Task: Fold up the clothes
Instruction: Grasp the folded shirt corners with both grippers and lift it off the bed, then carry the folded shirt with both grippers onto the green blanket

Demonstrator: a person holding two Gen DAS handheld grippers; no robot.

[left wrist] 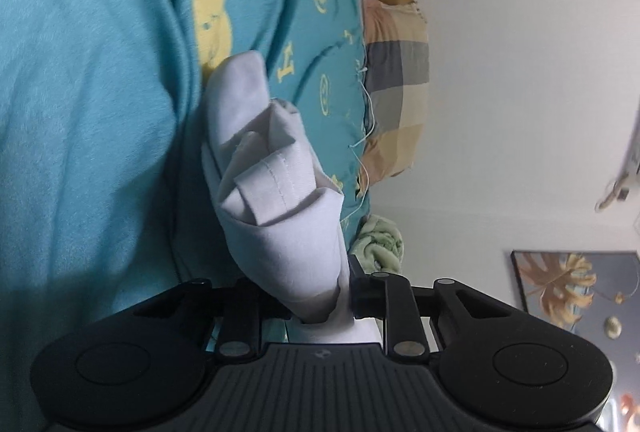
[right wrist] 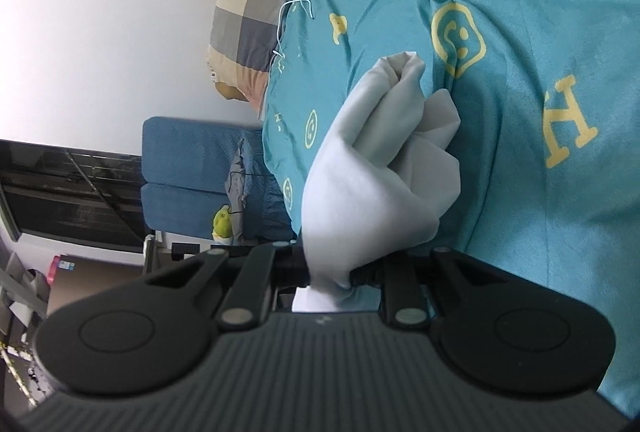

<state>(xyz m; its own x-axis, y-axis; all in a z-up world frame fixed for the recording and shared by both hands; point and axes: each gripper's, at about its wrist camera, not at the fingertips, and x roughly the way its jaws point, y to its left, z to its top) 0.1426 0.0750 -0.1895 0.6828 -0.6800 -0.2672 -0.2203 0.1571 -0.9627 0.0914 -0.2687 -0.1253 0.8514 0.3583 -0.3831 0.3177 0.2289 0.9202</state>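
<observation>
Both grippers are clamped on cloth: the left gripper (left wrist: pixel 344 296) has its jaws pressed together on a bunched fold of a white garment (left wrist: pixel 276 184), and the right gripper (right wrist: pixel 332 272) pinches another gathered part of the same pale fabric (right wrist: pixel 376 168). From each wrist view the cloth rises out of the jaws in a crumpled, rolled mass with a stitched hem showing on the left side, so I cannot make out what sort of garment it is, nor how the two held parts join. The fingertips themselves are buried in the folds and mostly hidden. Behind the cloth lies a bed with a teal bedspread (right wrist: pixel 520 136) printed with yellow letters and smiley faces, its far edges cut off by the frame. A checked pillow (right wrist: pixel 256 8) in grey, tan and pink sits at the edge of the bedspread against a white wall (left wrist: pixel 520 92). In the left view a rumpled green blanket (left wrist: pixel 378 242) peeks out just past the garment, and a framed picture (left wrist: pixel 576 292) of golden leaves hangs on the wall, partly cropped. A blue chair (right wrist: pixel 192 168) stands beyond the bed in the right view.
</observation>
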